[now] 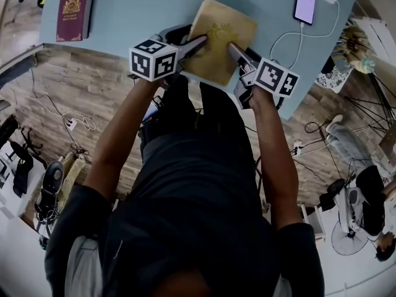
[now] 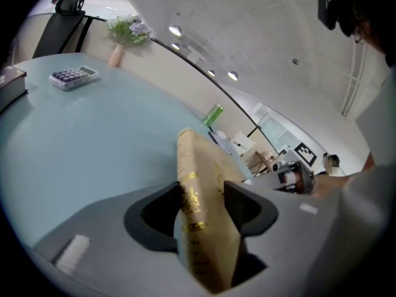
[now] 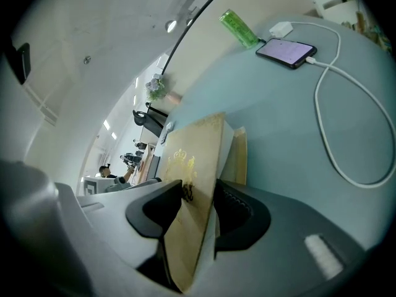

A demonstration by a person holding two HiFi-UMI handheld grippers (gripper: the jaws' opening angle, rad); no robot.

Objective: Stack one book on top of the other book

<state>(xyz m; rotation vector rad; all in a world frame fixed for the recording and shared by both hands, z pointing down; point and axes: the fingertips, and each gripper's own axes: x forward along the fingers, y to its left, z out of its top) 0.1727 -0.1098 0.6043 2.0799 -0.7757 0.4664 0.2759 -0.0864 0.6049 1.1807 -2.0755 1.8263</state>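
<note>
A tan book (image 1: 218, 39) with a gold crest sits over the near edge of the pale blue table (image 1: 136, 17), held from both sides. My left gripper (image 1: 203, 42) is shut on its left side, where the spine (image 2: 189, 190) stands between the jaws of the left gripper (image 2: 204, 198). My right gripper (image 1: 234, 47) is shut on the book's right side. In the right gripper view the cover (image 3: 189, 178) fills the gap of the right gripper (image 3: 201, 200). A maroon book (image 1: 74, 11) lies flat at the table's far left, apart from both grippers.
A phone (image 1: 305, 2) on a white charging cable (image 1: 291, 36) lies at the table's right. A green bottle (image 3: 238, 28), a calculator (image 2: 73, 76) and a flower vase (image 2: 117, 51) stand further back. Wooden floor with cables and a fan lies below the table edge.
</note>
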